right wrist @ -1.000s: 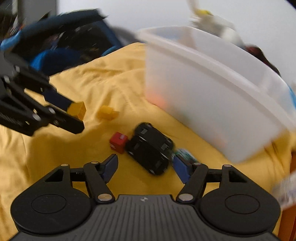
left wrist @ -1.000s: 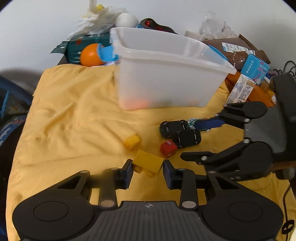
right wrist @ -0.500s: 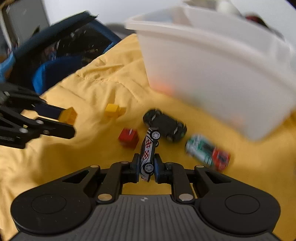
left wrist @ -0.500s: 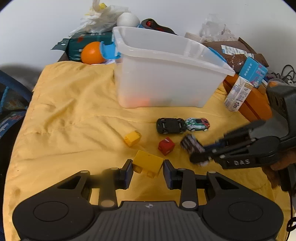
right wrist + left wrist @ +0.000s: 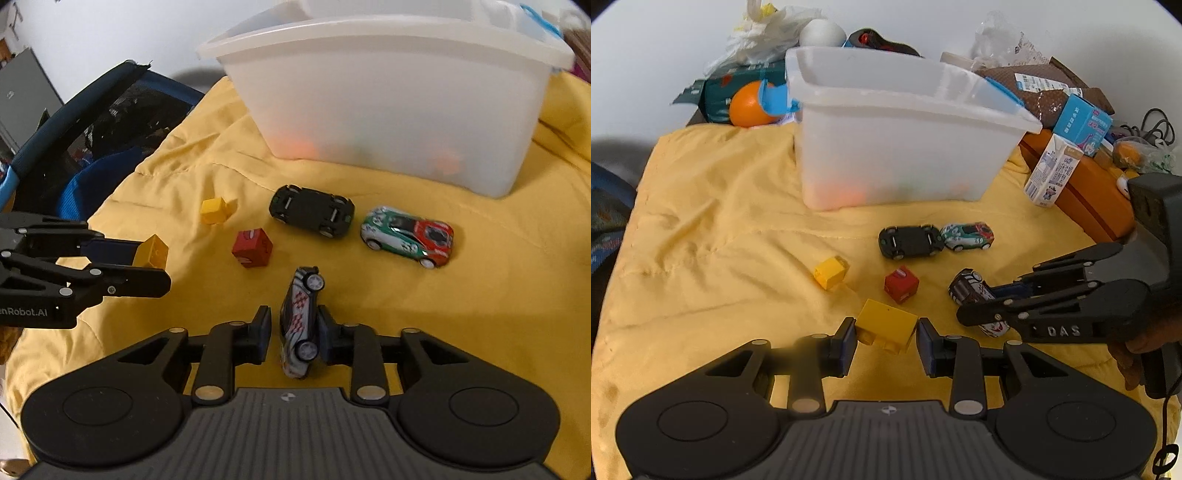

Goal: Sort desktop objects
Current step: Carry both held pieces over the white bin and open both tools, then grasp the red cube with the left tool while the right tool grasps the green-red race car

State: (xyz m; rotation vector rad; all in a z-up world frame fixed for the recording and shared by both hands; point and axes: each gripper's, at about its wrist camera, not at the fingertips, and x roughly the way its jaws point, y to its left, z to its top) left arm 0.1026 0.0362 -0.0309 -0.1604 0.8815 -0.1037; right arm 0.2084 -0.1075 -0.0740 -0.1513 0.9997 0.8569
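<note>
Sorting looks partway done, I'd say. The left claw (image 5: 887, 332) clamps a yellow brick (image 5: 886, 326); the right claw (image 5: 294, 332) clamps a white car (image 5: 299, 325). Blurred colours show inside the bin (image 5: 894, 147). A black car (image 5: 312, 211), green car (image 5: 408, 236), red cube (image 5: 252, 248) and yellow cube (image 5: 215, 210) lie on the yellow cloth (image 5: 713, 236) before it.

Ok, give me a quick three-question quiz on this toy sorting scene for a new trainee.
1. True or false: the left gripper holds a yellow brick.
2. What does the right gripper hold? A. red cube B. checkered toy car C. green and red car
3. Fill in: the black toy car lies ____ side up on the yellow cloth.

Key: 1 true. 2 B, the checkered toy car; the red cube and green and red car lie loose in front of the white bin. 3 under.
</note>
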